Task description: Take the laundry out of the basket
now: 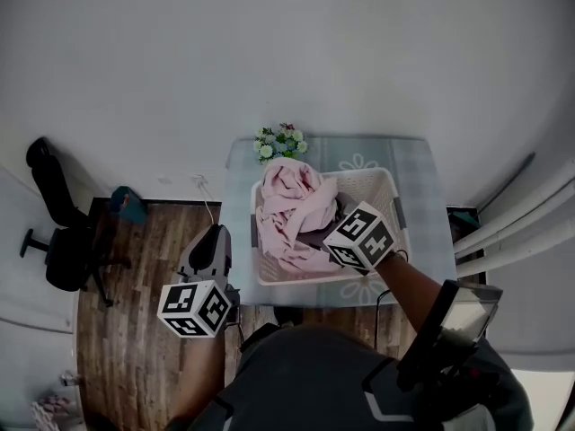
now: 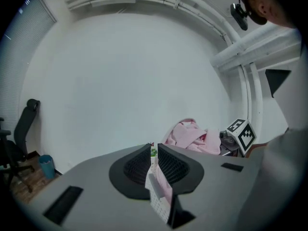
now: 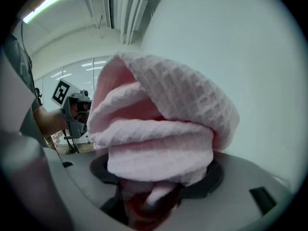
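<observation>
- One pink cloth (image 1: 292,209) heaps in basket (image 1: 382,180) on table (image 1: 422,155); right gripper (image 3: 153,198) clamps a fold.
- Lift straight up, high, so trailing cloth clears the rim.
- Left gripper (image 2: 155,163) empty, jaws slightly apart, beside table; could steady basket.

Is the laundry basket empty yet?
No: a pink cloth lies heaped inside the white laundry basket, filling its left half and spilling over the rim.
</observation>
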The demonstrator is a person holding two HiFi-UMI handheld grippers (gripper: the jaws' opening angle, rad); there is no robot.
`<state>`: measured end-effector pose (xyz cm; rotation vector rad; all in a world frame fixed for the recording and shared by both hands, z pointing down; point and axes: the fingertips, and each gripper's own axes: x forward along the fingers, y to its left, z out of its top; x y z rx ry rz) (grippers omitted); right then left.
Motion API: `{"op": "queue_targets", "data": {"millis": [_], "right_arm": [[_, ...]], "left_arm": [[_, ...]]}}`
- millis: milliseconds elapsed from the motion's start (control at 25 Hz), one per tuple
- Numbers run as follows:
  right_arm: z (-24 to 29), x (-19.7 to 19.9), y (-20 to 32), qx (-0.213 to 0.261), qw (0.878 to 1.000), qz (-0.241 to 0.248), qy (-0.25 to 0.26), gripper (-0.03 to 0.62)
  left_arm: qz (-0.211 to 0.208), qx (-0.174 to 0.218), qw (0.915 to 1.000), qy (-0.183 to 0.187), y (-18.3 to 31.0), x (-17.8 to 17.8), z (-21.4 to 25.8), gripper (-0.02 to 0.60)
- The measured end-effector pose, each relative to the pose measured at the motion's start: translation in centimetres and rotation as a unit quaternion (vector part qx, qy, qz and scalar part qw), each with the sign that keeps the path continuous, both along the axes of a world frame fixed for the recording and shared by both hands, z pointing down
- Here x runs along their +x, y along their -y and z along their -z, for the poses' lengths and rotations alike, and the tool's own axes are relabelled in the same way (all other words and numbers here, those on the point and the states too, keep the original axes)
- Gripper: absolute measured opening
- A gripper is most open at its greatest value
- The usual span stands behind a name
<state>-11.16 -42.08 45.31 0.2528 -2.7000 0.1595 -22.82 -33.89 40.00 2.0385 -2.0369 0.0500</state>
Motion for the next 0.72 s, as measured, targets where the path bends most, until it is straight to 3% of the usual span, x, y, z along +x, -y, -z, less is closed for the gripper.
{"op": "queue_targets", "data": {"millis": [320, 520, 720], "right_arm": [[4.6, 2.4, -1.8, 0.031, 0.998, -0.011, 0.052, 0.333], [7.7, 3.3, -2.6, 0.052, 0.995, -0.017, 0.084, 0.333], [11.1, 3.7, -3.6, 0.069, 0.991, -0.013, 0.112, 0.333]], "left_arm": [[0.003, 0.018, 0.9995, 0.026, -3.1, 2.8, 2.0, 0.025], [0.045, 0.049, 0.9975, 0.023, -5.5, 2.8, 3.9, 0.011], [0.051, 0.054, 0.9967, 0.033, -7.7, 2.9, 5.3, 0.011]]}}
